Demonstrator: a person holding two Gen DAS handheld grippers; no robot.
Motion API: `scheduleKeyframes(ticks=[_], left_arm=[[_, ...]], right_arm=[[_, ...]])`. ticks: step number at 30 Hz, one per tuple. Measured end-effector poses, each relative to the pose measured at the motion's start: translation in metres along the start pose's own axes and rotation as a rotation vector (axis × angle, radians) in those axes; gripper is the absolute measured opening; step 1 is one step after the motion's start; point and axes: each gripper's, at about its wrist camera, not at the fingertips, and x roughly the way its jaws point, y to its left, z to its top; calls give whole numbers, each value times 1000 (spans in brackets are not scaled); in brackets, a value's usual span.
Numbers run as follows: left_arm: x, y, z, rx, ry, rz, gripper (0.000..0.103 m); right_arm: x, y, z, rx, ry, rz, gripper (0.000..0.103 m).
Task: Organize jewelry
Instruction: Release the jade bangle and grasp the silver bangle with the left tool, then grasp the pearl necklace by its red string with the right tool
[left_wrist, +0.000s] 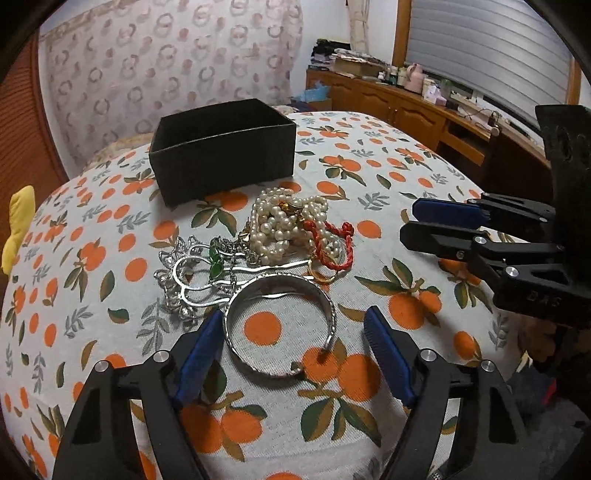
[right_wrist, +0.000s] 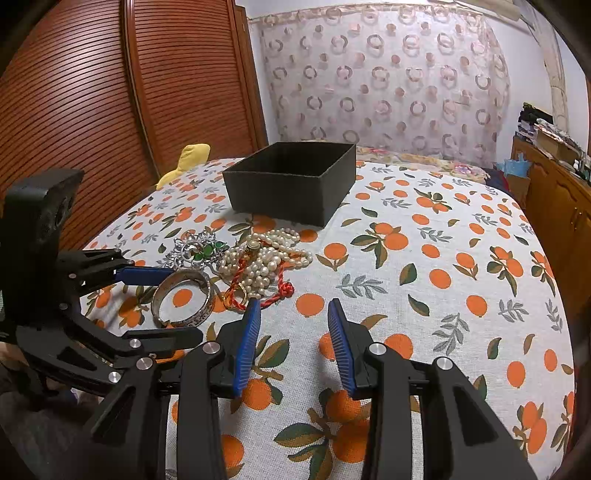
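Note:
A silver cuff bangle (left_wrist: 280, 328) lies flat on the orange-print cloth between the open fingers of my left gripper (left_wrist: 295, 317); it also shows in the right wrist view (right_wrist: 183, 299). Behind it lie a silver brooch with green stones (left_wrist: 192, 273), a pearl necklace heap (left_wrist: 284, 225), a red cord (left_wrist: 332, 247) and a gold ring (left_wrist: 321, 275). An open black box (left_wrist: 225, 147) stands behind the pile, seemingly empty (right_wrist: 291, 181). My right gripper (right_wrist: 293, 306) is open and empty, to the right of the pile.
A yellow soft toy (right_wrist: 186, 160) lies at the table's far left edge. A wooden wardrobe (right_wrist: 110, 110) stands at the left and a wooden sideboard (left_wrist: 406, 107) with clutter at the right. A patterned curtain (right_wrist: 388, 74) hangs behind.

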Motion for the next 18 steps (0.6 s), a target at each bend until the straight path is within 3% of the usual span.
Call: scheduleKeyframes(ticks=[3,8,18], left_arm=[[1,-1,0,23,-9,51,57],[-6,4,-9,24,-31,49,57],[-36,28,-11,-72,-127,32,57]], right_arm=[[0,0,0,-2,-3,-1,40],[0,2,1,-7,-6,-12,40],[4,16,9,-49,18,-2,39]])
